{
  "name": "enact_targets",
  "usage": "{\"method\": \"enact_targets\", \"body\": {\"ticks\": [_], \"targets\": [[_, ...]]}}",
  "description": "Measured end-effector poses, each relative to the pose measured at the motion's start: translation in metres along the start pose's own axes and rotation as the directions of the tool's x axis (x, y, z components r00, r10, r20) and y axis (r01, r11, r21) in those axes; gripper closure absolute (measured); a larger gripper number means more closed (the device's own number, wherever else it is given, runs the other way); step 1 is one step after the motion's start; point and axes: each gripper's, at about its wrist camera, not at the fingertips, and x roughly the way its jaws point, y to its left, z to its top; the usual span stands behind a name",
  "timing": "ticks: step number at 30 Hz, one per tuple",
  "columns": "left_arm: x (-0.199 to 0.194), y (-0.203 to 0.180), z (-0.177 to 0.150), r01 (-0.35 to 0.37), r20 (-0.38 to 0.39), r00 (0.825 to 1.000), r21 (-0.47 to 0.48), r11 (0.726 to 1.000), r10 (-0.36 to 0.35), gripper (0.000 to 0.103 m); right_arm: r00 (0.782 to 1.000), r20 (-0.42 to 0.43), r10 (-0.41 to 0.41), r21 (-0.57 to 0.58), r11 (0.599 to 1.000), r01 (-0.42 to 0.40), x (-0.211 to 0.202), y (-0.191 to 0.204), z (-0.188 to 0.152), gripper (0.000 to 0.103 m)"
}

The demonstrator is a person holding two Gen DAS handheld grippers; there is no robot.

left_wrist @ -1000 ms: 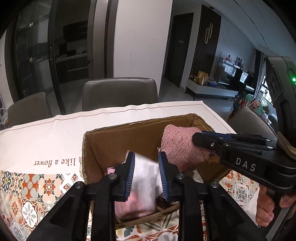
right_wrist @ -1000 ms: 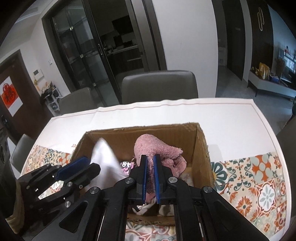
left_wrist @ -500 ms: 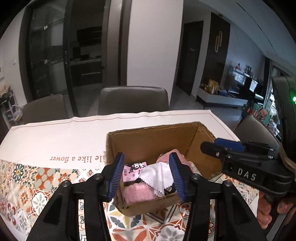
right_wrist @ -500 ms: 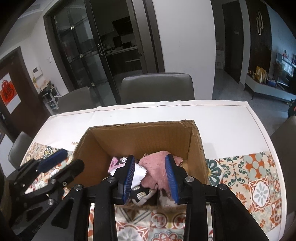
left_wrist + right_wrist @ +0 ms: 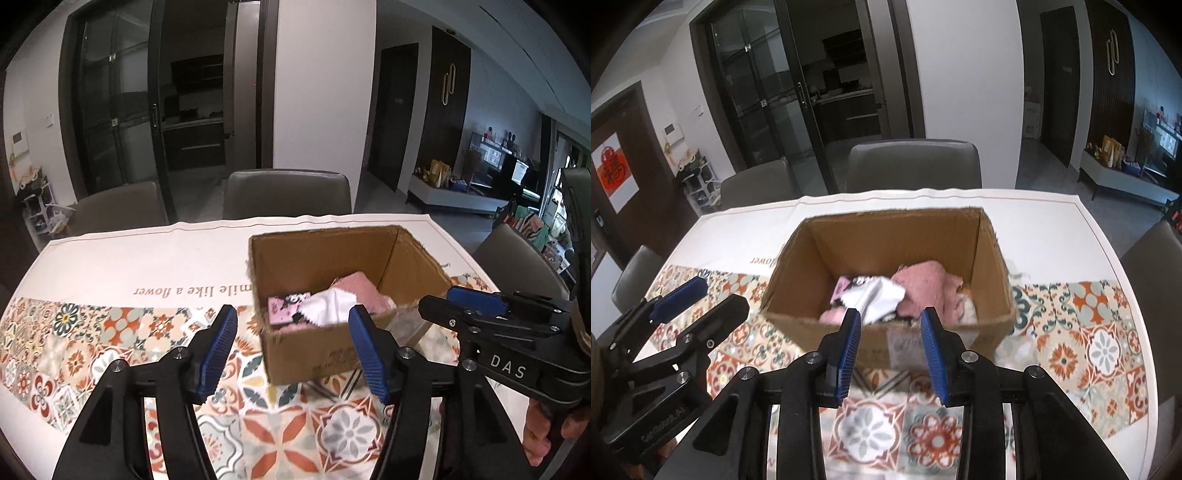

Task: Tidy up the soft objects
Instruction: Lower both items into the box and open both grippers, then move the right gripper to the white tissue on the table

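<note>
An open cardboard box [image 5: 303, 354] [image 5: 993, 258] stands on the table. Inside lie a pink towel [image 5: 360, 288] [image 5: 929, 286], a white cloth [image 5: 330, 306] [image 5: 881, 297] and a pink patterned piece [image 5: 282, 308] [image 5: 842, 286]. My left gripper [image 5: 293, 349] is open and empty, held in front of the box's near left corner; it also shows in the right wrist view [image 5: 713, 299]. My right gripper [image 5: 892, 349] is open and empty, just before the box's near wall; it also shows in the left wrist view [image 5: 454, 295].
The table carries a tablecloth [image 5: 110, 266] [image 5: 1100, 343], white at the far side and tile-patterned near me. Grey chairs [image 5: 286, 192] [image 5: 912, 164] stand along the far edge and at both ends. Glass doors lie behind.
Both grippers let go of their cloths into the box, opened wide, and pulled back and up from the box. The pink towel and white cloth now lie inside.
</note>
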Motion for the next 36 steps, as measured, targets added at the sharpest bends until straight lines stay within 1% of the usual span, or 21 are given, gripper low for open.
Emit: {"method": "enact_targets", "body": {"ticks": [2, 12, 21, 30, 33, 36], "targets": [[-0.007, 0.001, -0.006, -0.008, 0.001, 1.000, 0.008, 1.000, 0.008, 0.039, 1.000, -0.005, 0.001, 0.001, 1.000, -0.001, -0.004, 0.003, -0.009, 0.063], [-0.030, 0.009, -0.038, -0.023, -0.049, 0.999, 0.017, 1.000, 0.024, 0.036, 0.999, -0.053, 0.008, 0.008, 1.000, -0.007, -0.018, 0.016, -0.042, 0.062], [-0.038, 0.021, -0.072, -0.015, -0.112, 0.994, 0.020, 1.000, 0.017, 0.035, 0.992, -0.125, 0.011, 0.001, 1.000, -0.011, -0.018, 0.033, -0.073, 0.062], [-0.037, 0.033, -0.107, -0.020, -0.198, 0.980, -0.001, 1.000, 0.020, 0.034, 0.976, -0.218, 0.012, -0.002, 1.000, -0.013, -0.006, 0.047, -0.104, 0.062], [-0.036, 0.035, -0.117, -0.022, -0.224, 0.974, -0.002, 1.000, 0.021, 0.033, 0.967, -0.254, 0.016, 0.002, 1.000, -0.016, 0.000, 0.049, -0.113, 0.062], [-0.033, 0.038, -0.128, -0.022, -0.259, 0.966, -0.010, 1.000, 0.019, 0.031, 0.956, -0.292, 0.017, 0.008, 1.000, -0.016, 0.006, 0.051, -0.123, 0.062]]}}
